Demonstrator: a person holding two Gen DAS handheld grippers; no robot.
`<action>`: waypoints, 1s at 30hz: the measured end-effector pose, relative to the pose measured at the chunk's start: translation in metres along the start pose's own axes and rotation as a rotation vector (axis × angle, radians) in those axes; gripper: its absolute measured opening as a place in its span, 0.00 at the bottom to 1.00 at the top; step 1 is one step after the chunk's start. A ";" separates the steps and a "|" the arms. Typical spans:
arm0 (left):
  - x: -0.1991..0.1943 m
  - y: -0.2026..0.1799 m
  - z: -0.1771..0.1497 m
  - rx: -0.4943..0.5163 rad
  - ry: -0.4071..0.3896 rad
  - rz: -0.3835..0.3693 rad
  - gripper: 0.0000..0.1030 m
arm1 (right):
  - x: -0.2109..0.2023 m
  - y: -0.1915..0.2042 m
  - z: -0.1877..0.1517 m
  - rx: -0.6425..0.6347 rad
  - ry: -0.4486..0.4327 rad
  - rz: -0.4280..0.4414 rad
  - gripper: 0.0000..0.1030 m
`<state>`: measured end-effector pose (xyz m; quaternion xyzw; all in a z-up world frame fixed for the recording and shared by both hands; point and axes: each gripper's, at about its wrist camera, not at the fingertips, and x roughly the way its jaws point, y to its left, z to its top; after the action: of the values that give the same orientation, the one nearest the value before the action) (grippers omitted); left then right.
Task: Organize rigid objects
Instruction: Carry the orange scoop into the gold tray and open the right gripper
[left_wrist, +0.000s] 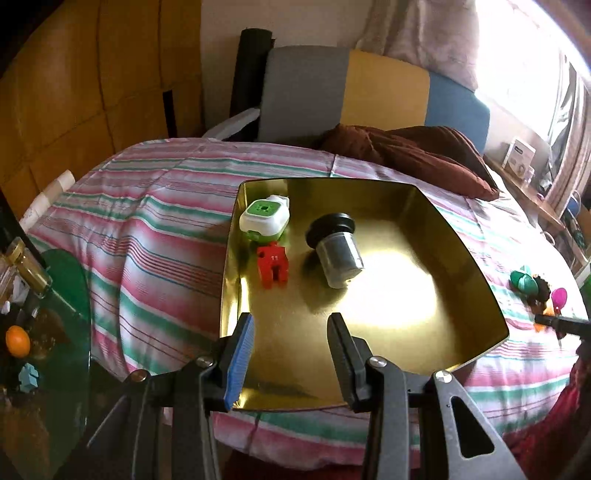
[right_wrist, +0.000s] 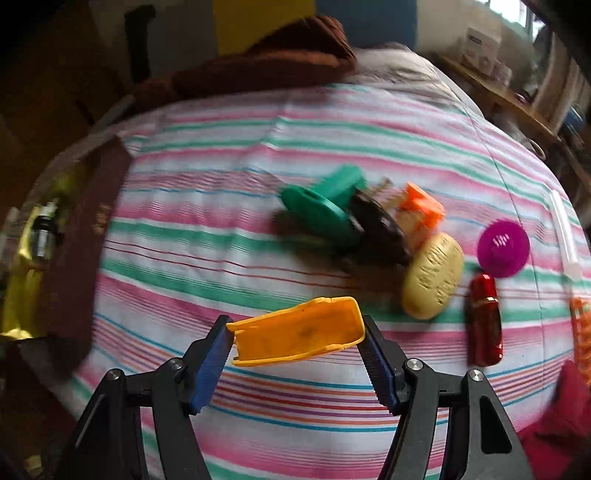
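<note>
The right gripper (right_wrist: 297, 341) pinches an orange plastic shell (right_wrist: 298, 332) by its two ends, above the near edge of the striped bedspread (right_wrist: 221, 166). The hollow, smooth shell could twist out of the pads on the way to the gold tray (left_wrist: 491, 295). The left gripper (left_wrist: 291, 354) hangs spread and empty over the tray's near edge. Farther along, a green lid (right_wrist: 317, 212), a yellow oval (right_wrist: 432, 277) and a magenta disc (right_wrist: 503, 248) lie loose.

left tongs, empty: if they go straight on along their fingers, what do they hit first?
Most likely the bare floor of the gold tray, which lies right under the left tongs. The dark jar lies farther on; depth is unclear.
</note>
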<state>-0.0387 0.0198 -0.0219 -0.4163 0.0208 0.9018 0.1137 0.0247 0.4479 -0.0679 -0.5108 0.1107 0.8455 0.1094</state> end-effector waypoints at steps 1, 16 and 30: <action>-0.001 -0.001 0.000 0.002 -0.001 -0.001 0.40 | -0.004 0.006 0.002 -0.010 -0.015 0.008 0.66; -0.002 0.017 -0.006 -0.040 0.009 0.006 0.40 | -0.043 0.206 0.028 -0.326 -0.119 0.325 0.66; -0.009 0.099 -0.019 -0.244 0.018 0.114 0.39 | 0.023 0.376 0.028 -0.462 0.027 0.386 0.67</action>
<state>-0.0411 -0.0808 -0.0333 -0.4332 -0.0647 0.8989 0.0107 -0.1218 0.0998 -0.0472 -0.5030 0.0119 0.8465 -0.1738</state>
